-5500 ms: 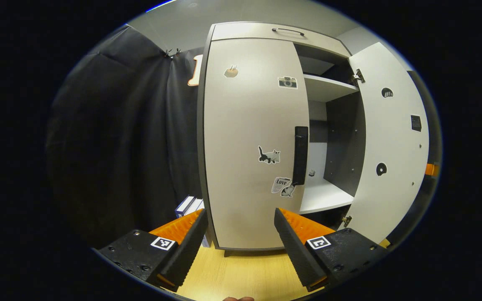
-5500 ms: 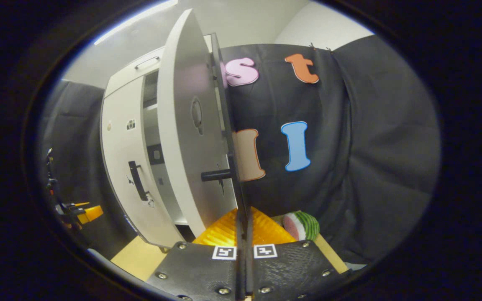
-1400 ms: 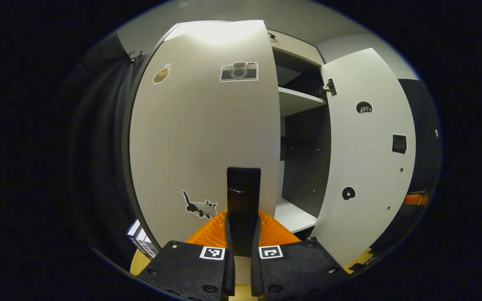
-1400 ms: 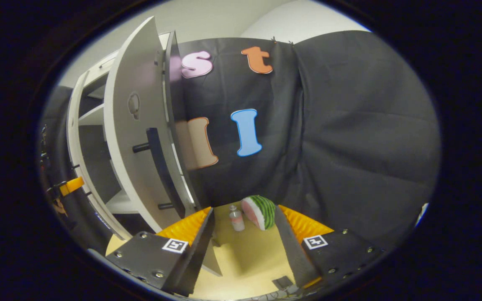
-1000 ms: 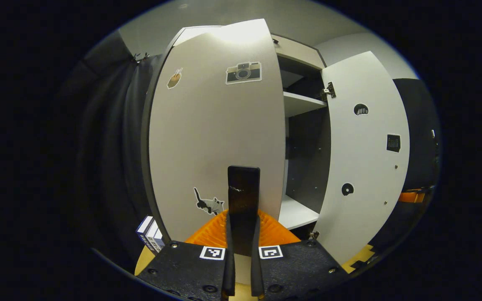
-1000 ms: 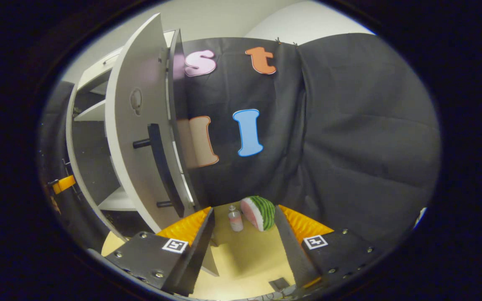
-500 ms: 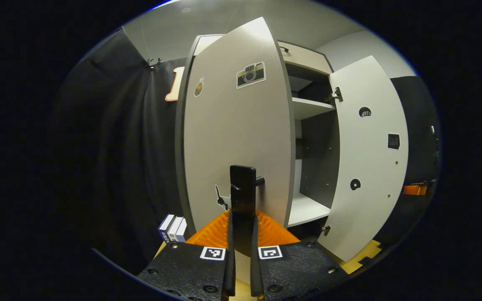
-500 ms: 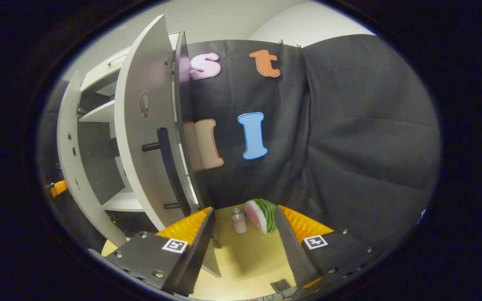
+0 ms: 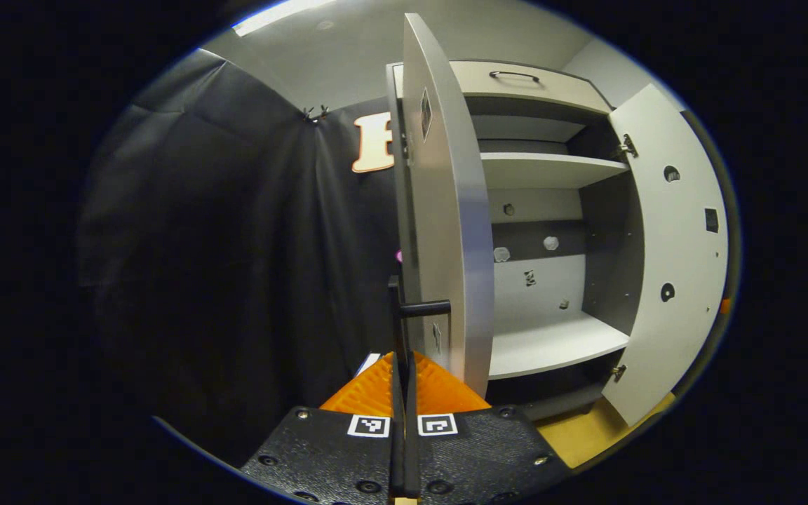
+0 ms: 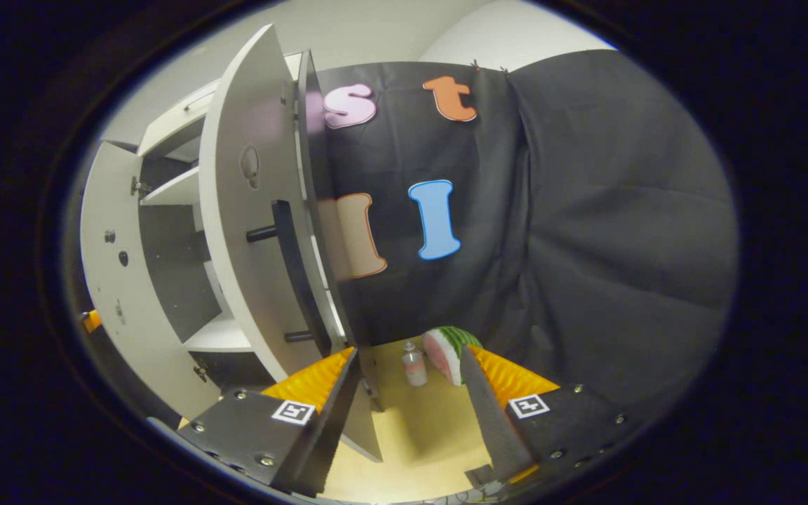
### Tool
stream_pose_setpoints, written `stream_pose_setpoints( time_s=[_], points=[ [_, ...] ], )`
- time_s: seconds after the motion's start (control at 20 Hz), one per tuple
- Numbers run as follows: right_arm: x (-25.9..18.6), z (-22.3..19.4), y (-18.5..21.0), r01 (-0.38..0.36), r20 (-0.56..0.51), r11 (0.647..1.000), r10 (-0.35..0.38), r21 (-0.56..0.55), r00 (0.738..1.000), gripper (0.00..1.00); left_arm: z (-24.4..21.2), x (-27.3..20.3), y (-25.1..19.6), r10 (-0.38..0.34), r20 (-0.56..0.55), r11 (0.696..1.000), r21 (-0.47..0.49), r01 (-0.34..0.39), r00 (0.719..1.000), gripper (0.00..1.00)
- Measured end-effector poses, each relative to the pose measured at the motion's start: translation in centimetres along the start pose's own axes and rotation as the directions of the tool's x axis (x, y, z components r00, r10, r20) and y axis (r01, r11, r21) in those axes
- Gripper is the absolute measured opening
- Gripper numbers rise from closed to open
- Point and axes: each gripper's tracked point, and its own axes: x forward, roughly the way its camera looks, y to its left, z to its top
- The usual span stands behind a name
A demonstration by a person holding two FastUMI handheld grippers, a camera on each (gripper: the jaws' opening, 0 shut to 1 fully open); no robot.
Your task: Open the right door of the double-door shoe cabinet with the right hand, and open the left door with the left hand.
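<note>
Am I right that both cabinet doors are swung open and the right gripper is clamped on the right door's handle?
Not quite. Both doors are open, but the right gripper is open and clear of the right door's handle, per the right gripper view. The left gripper clamps the left door's handle.

Left gripper (image 9: 402, 379): fingers pressed nearly together, clamped on the thin edge-on bar of the left door handle (image 9: 395, 330), pointing level and forward. Right gripper (image 10: 409, 393): fingers spread wide, nothing between them, aimed slightly downward. It is also seen far off at the left gripper view's right edge.
</note>
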Motion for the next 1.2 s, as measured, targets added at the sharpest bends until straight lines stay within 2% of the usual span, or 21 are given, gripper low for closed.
stream_pose_setpoints(
  time_s=[0.1, 0.55, 1.0, 1.1, 1.2],
  points=[
    [-0.1, 0.0, 0.0, -0.003, -0.002, 1.000, 0.003, -0.001, 1.000, 0.85, 0.4, 0.1, -0.1, -0.021, 0.010, 0.998, -0.054, 0.022, 1.000, 0.00],
    [-1.1, 0.0, -1.4, 0.012, 0.000, 1.000, -0.012, 0.018, 1.000, 0.85, 0.2, 0.4, 1.0, -0.066, 0.004, 0.997, -0.050, 0.066, 0.998, 0.00],
    [-1.4, -1.8, -2.2, 0.016, -0.030, 0.999, -0.015, 0.039, 0.999, 0.85, 0.2, 0.5, 2.2, -0.106, 0.010, 0.993, -0.053, 0.106, 0.994, 0.01],
    [-1.2, -1.8, -2.3, 0.021, -0.029, 0.999, -0.019, 0.048, 0.999, 0.85, 0.3, 0.0, 3.0, -0.085, 0.029, 0.996, -0.011, 0.085, 0.996, 0.04],
    [-1.0, -1.6, -2.2, 0.028, -0.019, 0.998, -0.027, 0.058, 0.999, 0.85, 0.7, -0.9, 3.6, -0.064, 0.056, 0.997, 0.042, 0.062, 0.996, 0.16]
  ],
)
